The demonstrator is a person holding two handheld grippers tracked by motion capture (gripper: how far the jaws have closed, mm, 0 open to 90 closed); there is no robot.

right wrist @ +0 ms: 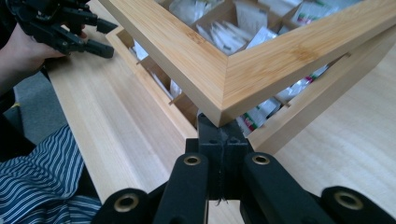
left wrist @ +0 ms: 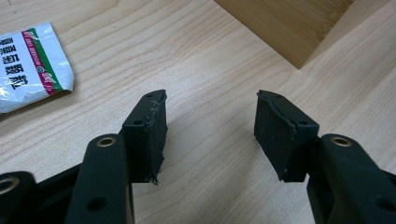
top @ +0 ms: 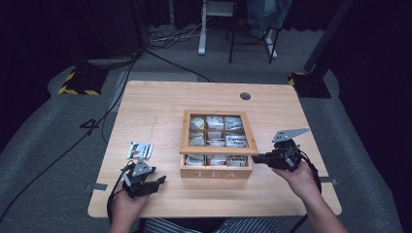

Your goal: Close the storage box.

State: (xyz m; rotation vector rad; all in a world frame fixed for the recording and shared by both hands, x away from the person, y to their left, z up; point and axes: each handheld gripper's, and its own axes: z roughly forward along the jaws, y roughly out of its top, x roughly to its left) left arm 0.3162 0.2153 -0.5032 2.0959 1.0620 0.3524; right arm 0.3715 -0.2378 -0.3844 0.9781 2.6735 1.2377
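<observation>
Right gripper (right wrist: 223, 128), jaws pressed together, is propping the box lid's (right wrist: 224, 100) corner from beneath, likely lowering it. Left gripper (left wrist: 210, 126) is waiting near the sachet (left wrist: 28, 65), jaws apart, nothing between them.

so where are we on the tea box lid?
Done: one sachet lies out on the table, left of the tea box. In hand: the right gripper, jaws shut, props a corner of the lid partly raised. The left gripper rests open and empty. Left: likely bringing the lid fully down.

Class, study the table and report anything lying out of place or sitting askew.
One tea packet lies loose on the table, left of the tea box. The box's lid is propped ajar on the shut right gripper.
</observation>
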